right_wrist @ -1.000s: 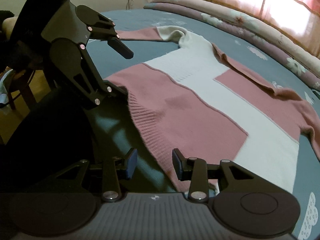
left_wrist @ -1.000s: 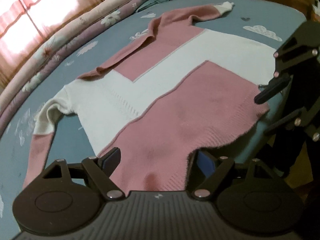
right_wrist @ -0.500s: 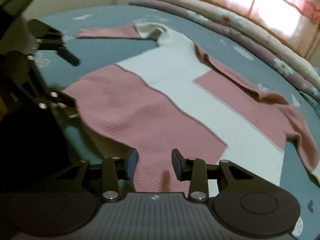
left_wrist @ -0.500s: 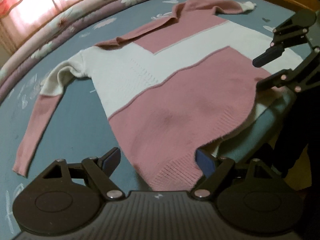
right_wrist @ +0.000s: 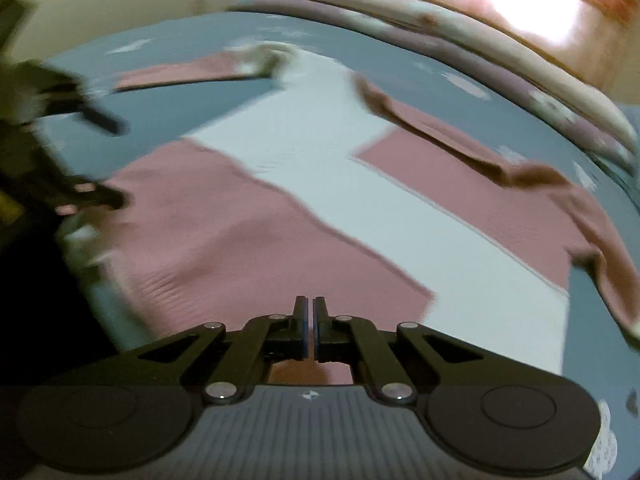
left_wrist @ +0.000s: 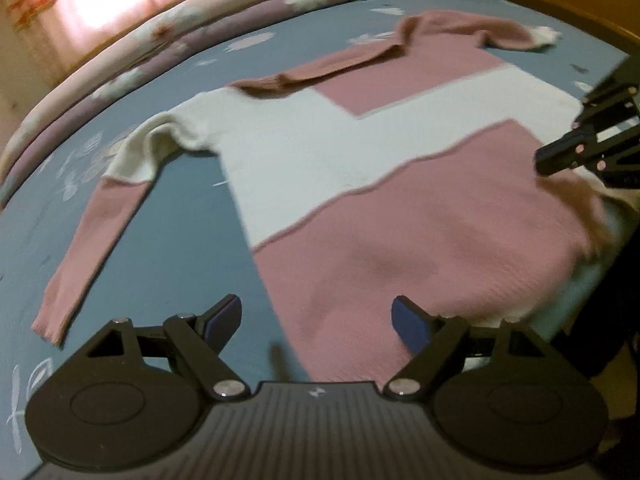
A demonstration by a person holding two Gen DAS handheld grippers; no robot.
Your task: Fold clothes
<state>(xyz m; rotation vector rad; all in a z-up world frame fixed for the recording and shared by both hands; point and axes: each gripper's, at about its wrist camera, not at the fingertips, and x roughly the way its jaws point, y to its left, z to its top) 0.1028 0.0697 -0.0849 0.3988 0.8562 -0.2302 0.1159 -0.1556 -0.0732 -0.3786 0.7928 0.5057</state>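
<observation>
I see a soft, matt ribbed-knit sweater [left_wrist: 420,220] on smooth printed cotton bedsheet [left_wrist: 168,248]; my grippers' fingers [left_wrist: 224,320] look matt black plastic.

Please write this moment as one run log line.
left gripper: open over hem | right gripper: shut | pink and white knit sweater: flat on blue bedsheet

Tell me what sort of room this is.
Most likely a bedroom. A pink and white sweater lies spread on a bed with a blue patterned sheet, a rolled floral quilt runs along its far edge, and a bright curtained window sits behind.
</observation>
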